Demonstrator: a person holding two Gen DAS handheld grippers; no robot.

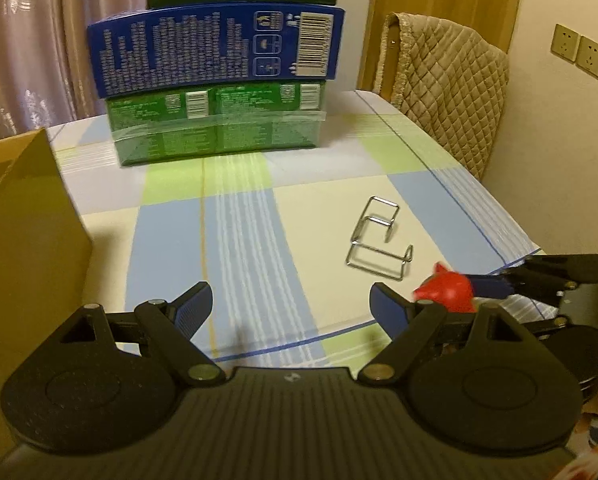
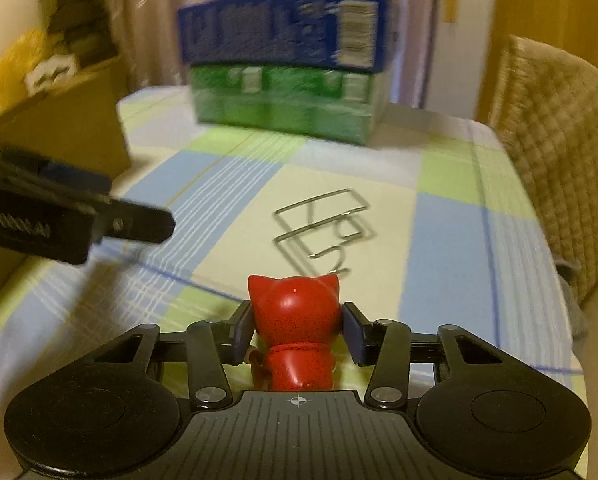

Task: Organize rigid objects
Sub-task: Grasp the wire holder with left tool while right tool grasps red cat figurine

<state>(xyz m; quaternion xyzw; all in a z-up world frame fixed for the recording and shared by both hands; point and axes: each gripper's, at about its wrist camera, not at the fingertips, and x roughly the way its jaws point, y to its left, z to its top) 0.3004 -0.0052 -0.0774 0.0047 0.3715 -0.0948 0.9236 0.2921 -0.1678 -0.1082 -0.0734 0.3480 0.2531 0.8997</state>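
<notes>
Gripping the red cat figurine [image 2: 295, 320] by its head, the right gripper [image 2: 297, 334] holds it above the checked tablecloth [image 2: 439, 248], near the wire stand [image 2: 323, 228]. Left gripper [image 1: 291, 304] hangs wide apart, holding nothing, beside the cardboard box [image 1: 27, 240].

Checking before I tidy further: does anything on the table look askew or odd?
The blue box overhangs the green boxes beneath it, so the stack looks uneven. The wire stand lies loose on the tablecloth. Nothing looks spilled or broken.

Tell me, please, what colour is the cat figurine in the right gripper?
Red; the figurine shows best in the right wrist view, between the right gripper fingers.
</notes>
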